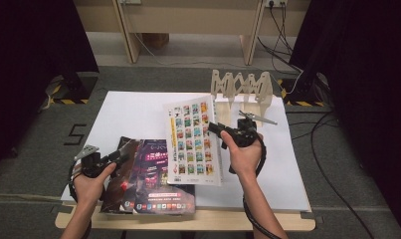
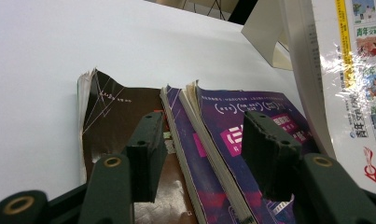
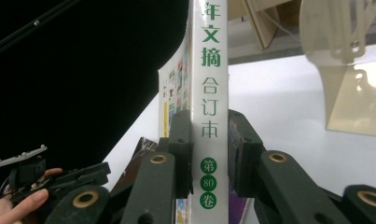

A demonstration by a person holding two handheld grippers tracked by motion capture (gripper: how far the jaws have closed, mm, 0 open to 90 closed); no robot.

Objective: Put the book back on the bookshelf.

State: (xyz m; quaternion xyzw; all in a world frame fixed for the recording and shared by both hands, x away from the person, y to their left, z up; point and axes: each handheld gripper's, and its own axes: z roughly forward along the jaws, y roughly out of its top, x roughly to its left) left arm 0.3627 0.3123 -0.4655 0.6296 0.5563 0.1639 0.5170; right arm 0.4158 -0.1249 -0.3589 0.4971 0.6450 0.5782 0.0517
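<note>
right gripper: my jaws are clamped on the spine of the white book, holding it upright just behind the purple book
left gripper: jaws spread, gripping nothing, hovering over the purple book's left edge and the brown book next to it
wooden rack: on the bench, further back than the purple book

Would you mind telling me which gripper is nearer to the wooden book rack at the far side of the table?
Right. The right gripper, clamped on the white book, is just in front of the wooden book rack; the left gripper is at the near left by the purple books.
</note>
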